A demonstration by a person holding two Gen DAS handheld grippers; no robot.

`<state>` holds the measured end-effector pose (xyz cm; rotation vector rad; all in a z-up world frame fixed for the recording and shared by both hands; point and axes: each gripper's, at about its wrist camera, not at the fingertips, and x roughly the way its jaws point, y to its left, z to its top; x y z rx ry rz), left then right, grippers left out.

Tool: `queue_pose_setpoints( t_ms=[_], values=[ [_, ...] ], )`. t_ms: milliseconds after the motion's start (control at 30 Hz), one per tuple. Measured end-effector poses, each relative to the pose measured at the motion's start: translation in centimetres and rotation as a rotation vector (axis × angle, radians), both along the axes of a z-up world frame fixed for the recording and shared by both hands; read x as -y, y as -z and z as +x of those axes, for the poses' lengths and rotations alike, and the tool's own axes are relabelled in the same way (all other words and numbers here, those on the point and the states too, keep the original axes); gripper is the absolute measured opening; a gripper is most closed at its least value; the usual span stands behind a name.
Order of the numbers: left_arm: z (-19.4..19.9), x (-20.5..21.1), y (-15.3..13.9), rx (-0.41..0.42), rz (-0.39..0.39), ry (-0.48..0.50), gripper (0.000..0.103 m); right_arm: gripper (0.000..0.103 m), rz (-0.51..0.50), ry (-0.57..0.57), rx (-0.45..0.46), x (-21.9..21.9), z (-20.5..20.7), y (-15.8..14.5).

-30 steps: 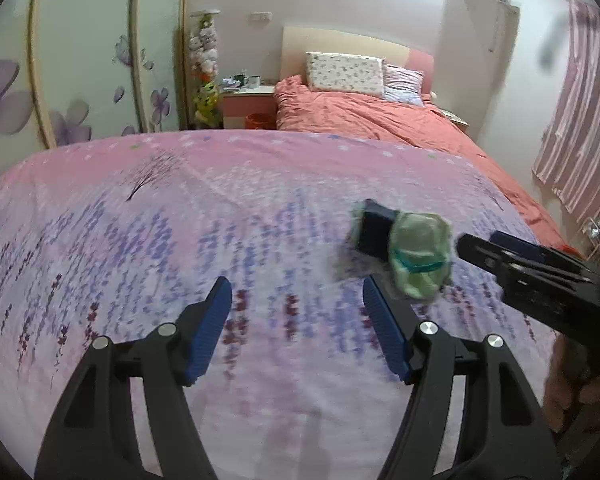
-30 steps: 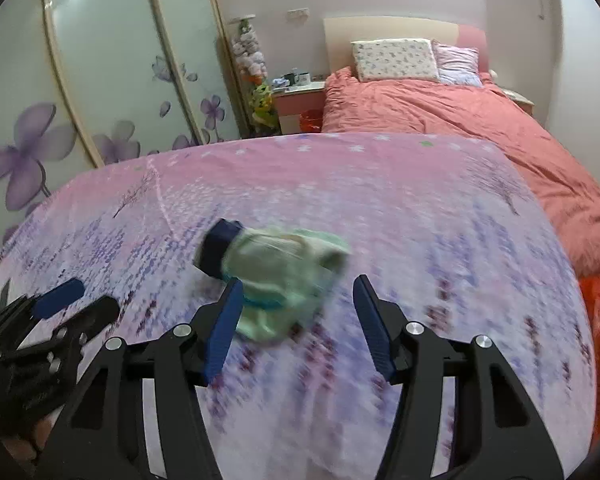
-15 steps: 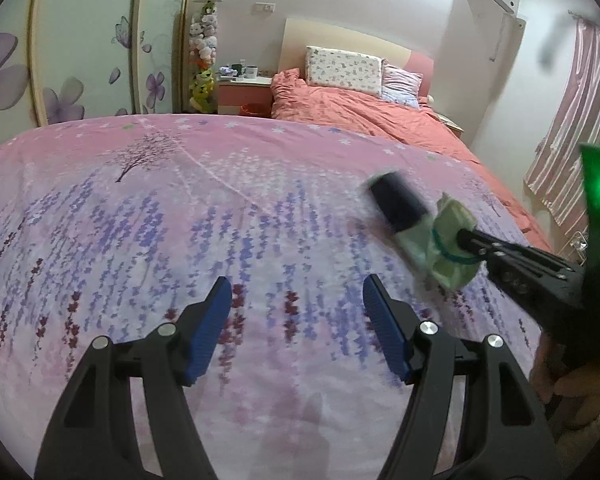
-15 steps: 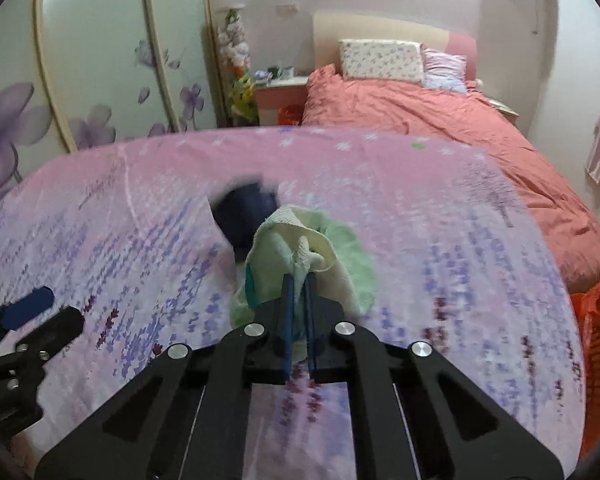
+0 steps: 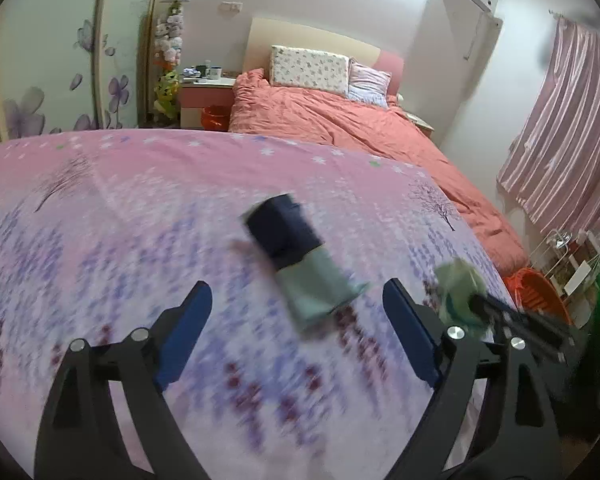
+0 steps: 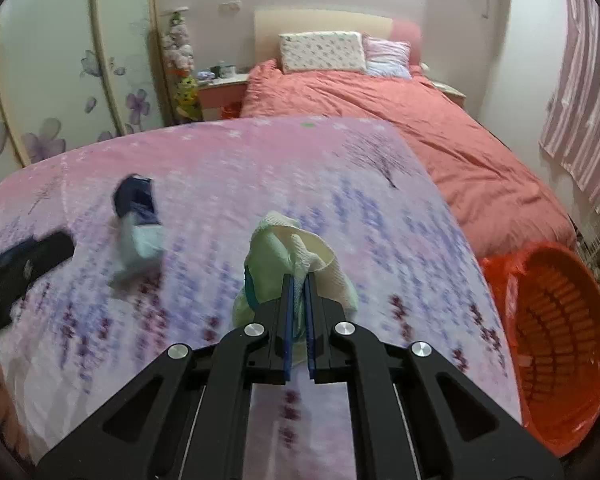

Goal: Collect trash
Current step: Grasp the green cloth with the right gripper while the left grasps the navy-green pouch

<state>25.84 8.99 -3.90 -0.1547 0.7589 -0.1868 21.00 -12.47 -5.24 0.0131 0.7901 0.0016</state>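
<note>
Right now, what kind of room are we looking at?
A bedroom, most likely: a bed with a coral duvet and pillows against a headboard, a nightstand beside it, and floral sliding wardrobe doors along the wall.

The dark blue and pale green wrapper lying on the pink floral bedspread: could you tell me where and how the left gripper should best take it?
Grip the dark blue and pale green wrapper across its narrow middle, coming from above. It lies flat and long on the pink floral bedspread, angled away, so the opening left gripper, with nothing between its pads yet, should straddle its short width.
</note>
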Motion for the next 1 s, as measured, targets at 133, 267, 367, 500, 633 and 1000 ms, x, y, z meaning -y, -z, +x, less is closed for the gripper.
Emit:
queue_pose_setpoints(
  t_ms=[133,267,367,500,633,1000],
  values=[
    [3.4,2.4,1.1,-0.065,0.032,-0.01,0.086,0.005,0.005,0.009,-0.008,1.1,-0.3,0.6],
    [5.5,3.3,2.7,-0.131,0.052,-0.044,0.086,0.006,0.024,0.01,-0.009,1.9,-0.5,0.9],
    [6.2,2.8,3.4,-0.156,0.046,-0.073,0.085,0.006,0.035,0.008,-0.009,2.3,-0.6,1.2],
    [6.4,2.8,3.9,-0.16,0.071,-0.081,0.08,0.006,0.038,0.009,-0.02,2.7,-0.4,2.0],
    [6.7,2.7,4.2,-0.157,0.099,-0.086,0.077,0.006,0.051,0.005,-0.04,2.8,-0.1,2.5],
    [7.0,2.1,4.3,-0.152,0.115,-0.089,0.073,0.061,0.15,-0.029,0.013,3.6,-0.6,1.6]
  ],
)
